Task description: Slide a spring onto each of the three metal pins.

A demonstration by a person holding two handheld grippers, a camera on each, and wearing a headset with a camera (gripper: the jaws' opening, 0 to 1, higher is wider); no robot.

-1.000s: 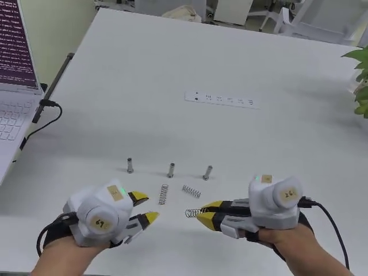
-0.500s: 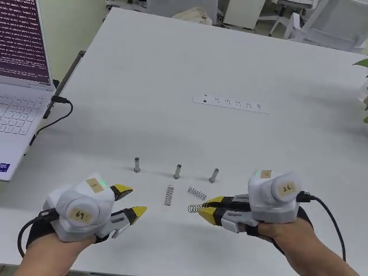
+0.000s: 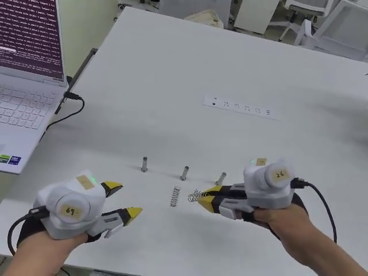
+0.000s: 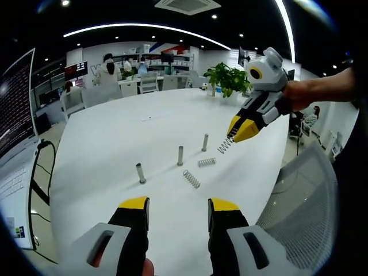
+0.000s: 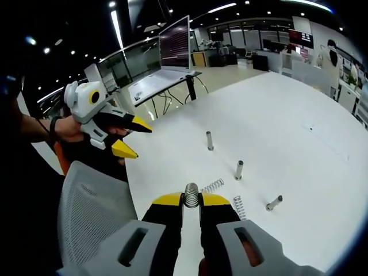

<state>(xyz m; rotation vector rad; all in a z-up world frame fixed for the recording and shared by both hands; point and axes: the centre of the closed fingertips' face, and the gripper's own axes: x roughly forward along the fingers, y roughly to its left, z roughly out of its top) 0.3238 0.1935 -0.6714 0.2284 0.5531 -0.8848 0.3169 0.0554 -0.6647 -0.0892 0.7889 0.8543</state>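
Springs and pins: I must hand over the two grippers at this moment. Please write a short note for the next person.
Left gripper: open, empty.
Right gripper: shut on one spring, held close to the pins.
Pins: three in a row on the table, all bare.
Loose springs: two lie on the table in front of the pins.
Done: no spring is on a pin yet.
Left: all three springs.
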